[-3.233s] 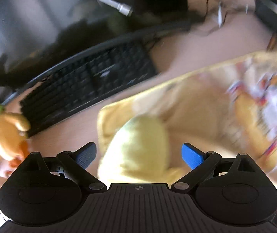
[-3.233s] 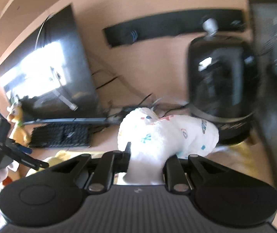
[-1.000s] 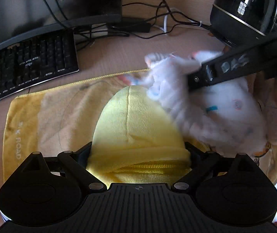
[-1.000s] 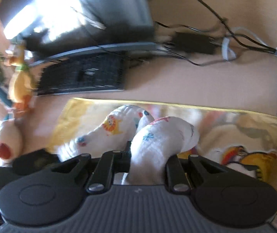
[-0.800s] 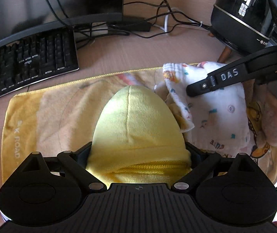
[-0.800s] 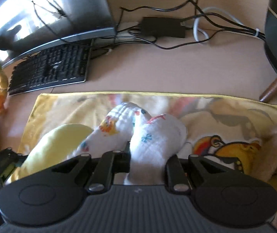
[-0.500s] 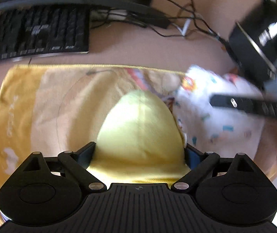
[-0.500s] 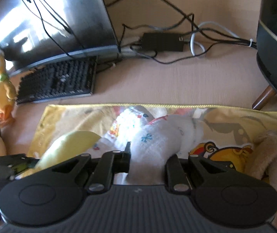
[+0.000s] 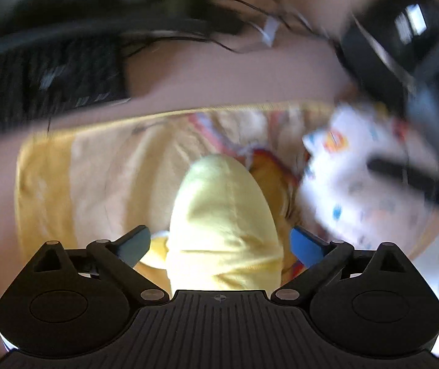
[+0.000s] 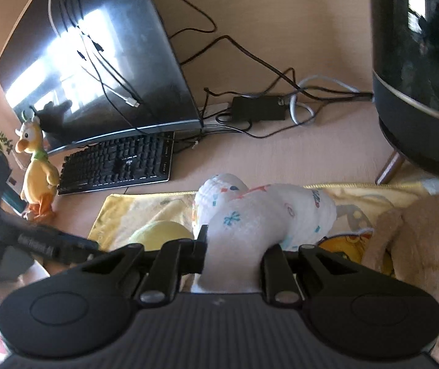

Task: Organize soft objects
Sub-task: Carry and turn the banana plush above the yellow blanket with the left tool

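Note:
A pale yellow plush [image 9: 222, 221] lies on the yellow cartoon towel [image 9: 96, 178] between the fingers of my left gripper [image 9: 221, 244], which stand open and apart from it. It also shows in the right wrist view [image 10: 161, 230]. My right gripper [image 10: 234, 252] is shut on a white printed cloth bundle [image 10: 265, 212] and holds it over the towel [image 10: 133, 209]. The bundle shows blurred at the right of the left wrist view [image 9: 357, 178].
A black keyboard [image 10: 118, 163] and a monitor [image 10: 96, 61] stand behind the towel. A yellow duck toy [image 10: 38, 169] stands at the left. A black round appliance [image 10: 422, 70] and cables [image 10: 265, 107] sit at the back right. A beige plush [image 10: 419, 246] lies at the right.
My left gripper has opened off the yellow plush, which now rests on the towel. My right gripper has lifted and pulled back with the white bundle.

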The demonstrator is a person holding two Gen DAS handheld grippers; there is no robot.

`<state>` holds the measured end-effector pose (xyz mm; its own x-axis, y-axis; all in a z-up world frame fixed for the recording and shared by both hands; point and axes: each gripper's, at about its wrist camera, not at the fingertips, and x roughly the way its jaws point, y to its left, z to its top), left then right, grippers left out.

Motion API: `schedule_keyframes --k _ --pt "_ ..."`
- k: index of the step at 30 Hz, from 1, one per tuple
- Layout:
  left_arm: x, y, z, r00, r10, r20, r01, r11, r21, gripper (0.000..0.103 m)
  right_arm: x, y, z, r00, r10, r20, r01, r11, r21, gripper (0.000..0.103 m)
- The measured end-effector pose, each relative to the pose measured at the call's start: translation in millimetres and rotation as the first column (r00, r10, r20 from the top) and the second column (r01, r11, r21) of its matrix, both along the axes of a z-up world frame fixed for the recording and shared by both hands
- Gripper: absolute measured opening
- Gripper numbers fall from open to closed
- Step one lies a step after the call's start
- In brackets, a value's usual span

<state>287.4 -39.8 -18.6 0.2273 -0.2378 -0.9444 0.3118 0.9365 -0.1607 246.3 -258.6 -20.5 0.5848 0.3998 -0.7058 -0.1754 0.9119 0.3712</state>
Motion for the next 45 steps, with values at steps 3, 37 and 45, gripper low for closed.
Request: schedule_keyframes --k 3,37,45 --pt "2 -44 -18 0.993 -0.112 -0.046 0.119 0.974 0.194 0.101 0 -12 -13 0.999 -0.039 -0.037 0.041 0.998 0.052 0.016" --pt "-40 121 -158 0.349 0.542 -0.765 -0.932 0.287 -0.221 0.101 -32 42 48 0.98 0.179 0.088 -0.191 0.97 0.15 0.016" --pt "-47 142 -159 0.342 0.479 -0.808 -0.937 0.236 -0.257 0.101 -29 103 8 0.96 0.28 0.02 -0.28 0.958 0.058 0.016"
